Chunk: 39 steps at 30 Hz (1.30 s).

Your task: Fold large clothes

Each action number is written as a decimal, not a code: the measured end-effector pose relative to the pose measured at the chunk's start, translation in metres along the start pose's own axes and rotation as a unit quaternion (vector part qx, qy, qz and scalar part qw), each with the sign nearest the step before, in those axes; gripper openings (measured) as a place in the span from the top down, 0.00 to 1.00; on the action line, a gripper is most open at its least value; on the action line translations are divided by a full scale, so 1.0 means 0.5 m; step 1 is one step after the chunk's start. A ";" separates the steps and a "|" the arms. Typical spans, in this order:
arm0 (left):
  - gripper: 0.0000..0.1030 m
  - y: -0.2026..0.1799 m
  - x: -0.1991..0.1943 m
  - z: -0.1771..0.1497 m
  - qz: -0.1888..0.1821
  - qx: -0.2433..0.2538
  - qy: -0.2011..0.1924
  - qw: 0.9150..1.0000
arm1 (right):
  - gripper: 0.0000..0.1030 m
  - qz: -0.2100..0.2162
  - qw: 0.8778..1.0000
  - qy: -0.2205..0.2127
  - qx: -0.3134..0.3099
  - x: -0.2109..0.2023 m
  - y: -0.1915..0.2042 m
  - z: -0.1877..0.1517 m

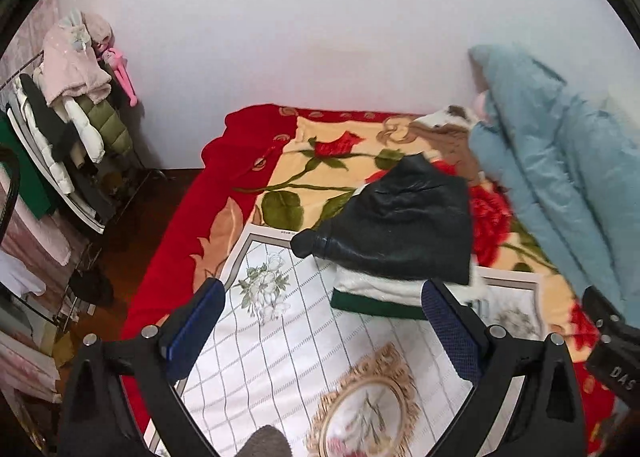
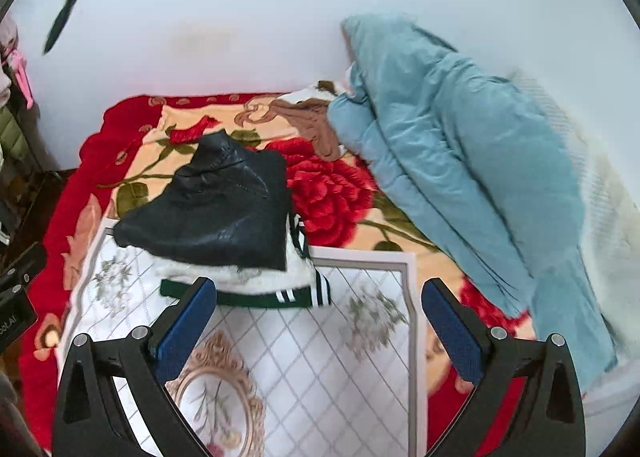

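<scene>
Both grippers hang above the bed with nothing between their blue pads: the left gripper (image 1: 324, 321) stands spread wide, and the right gripper (image 2: 320, 317) is spread just as wide. Neither touches any cloth, which reads as a release after laying something down, or a pause before reaching for the next piece.

The folded black jacket (image 1: 400, 225), of a creased, leather-like material, sits on top of a folded white fleecy garment with a green striped hem (image 2: 256, 289). The two make a small stack at the far edge of the white mat printed with grey lattice and flowers (image 1: 280, 337), which lies flat on the red floral blanket (image 1: 192, 225) covering the bed. The mat probably serves as a clean, even folding surface, and the stack is kept at its far edge so the near part is free for work. The black jacket looks compact, though one rounded sleeve end pokes out to the left.

A light blue padded coat (image 2: 460, 161) lies crumpled and unfolded along the right side of the bed against the wall, likely the next large item. A rack of hanging clothes (image 1: 72, 105) stands left of the bed
</scene>
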State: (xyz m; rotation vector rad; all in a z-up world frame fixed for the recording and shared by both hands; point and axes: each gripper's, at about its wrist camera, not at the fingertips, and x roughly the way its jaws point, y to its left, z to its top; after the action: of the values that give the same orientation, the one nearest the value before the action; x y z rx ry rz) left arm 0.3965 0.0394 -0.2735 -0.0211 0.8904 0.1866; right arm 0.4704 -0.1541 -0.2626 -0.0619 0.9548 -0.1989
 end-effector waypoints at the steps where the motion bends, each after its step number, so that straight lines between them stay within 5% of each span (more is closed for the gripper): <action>1: 0.03 0.004 -0.028 -0.002 -0.002 0.001 -0.003 1.000 | 0.00 -0.003 1.000 -0.001 0.006 -0.046 -0.008 -0.008; 11: 0.03 0.042 -0.320 -0.041 -0.005 -0.003 -0.045 0.999 | 0.00 -0.010 0.998 -0.059 -0.015 -0.399 -0.078 -0.042; 18: 0.03 0.061 -0.441 -0.062 -0.012 -0.015 -0.056 0.998 | 0.00 -0.004 0.996 -0.087 -0.009 -0.588 -0.141 -0.070; 30: 0.03 0.058 -0.544 -0.076 -0.046 -0.016 -0.027 0.998 | 0.00 -0.002 0.996 -0.086 -0.003 -0.759 -0.205 -0.102; 39: 0.03 0.061 -0.589 -0.078 -0.043 -0.010 -0.050 0.998 | 0.00 0.004 0.996 -0.087 -0.004 -0.802 -0.221 -0.108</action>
State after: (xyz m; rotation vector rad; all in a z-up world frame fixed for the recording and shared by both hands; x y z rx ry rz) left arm 0.1804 0.0207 -0.0685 -0.0685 0.7863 0.1154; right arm 0.1856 -0.1819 0.0442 -0.0816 0.7816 -0.1799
